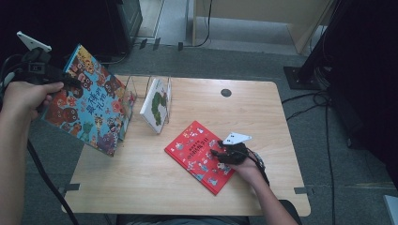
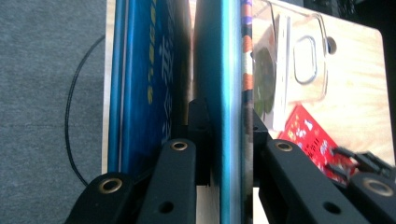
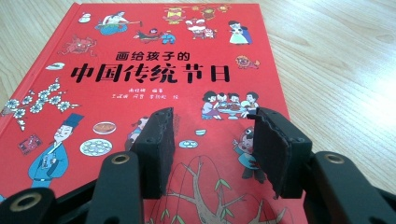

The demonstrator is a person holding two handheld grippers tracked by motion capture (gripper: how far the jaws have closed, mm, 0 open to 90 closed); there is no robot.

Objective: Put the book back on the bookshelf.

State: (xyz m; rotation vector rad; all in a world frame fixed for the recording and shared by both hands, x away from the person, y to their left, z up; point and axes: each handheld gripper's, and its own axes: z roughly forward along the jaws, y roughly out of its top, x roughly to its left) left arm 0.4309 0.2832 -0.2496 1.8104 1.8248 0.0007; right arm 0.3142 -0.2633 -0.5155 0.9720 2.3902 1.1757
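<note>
While clamping the blue picture book in the left gripper, holds it tilted above the table's left edge; rests the right gripper, jaws apart, on the flat-lying red picture book.

place: lab or office | cues: grey carpet, floor cables, wooden table
</note>
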